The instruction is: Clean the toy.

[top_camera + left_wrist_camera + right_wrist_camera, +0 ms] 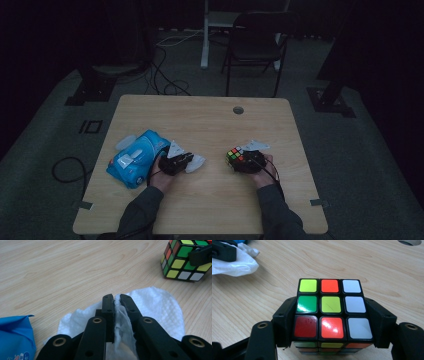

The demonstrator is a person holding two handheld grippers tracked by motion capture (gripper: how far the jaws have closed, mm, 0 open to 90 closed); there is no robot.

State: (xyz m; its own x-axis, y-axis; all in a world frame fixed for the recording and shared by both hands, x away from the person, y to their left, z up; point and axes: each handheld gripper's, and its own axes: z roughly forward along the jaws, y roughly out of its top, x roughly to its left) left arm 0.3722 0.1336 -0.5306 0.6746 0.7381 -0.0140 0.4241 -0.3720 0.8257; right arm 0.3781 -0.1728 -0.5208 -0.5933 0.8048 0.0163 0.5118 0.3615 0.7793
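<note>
While grippers grip, blue wipes pack (135,159) beside wipe (160,307)

Bench (210,125) is carrying one puzzle cube (234,156), one white wipe (195,161), one blue wipe pack (135,159); two tools (186,159) (244,159) are showing; one chair (255,42) is standing behind.

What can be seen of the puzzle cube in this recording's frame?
The puzzle cube is a black-framed three-by-three with glossy stickers, scrambled: its top face shows yellow, orange and white, then green, yellow and white, then red, orange and white. It sits upright and square to the wooden table, on the person's right side. The right claw is shut on it, one black jaw pressed against each of two opposite side faces. The red sticker looks scuffed. A white wipe lies apart from it.
</note>
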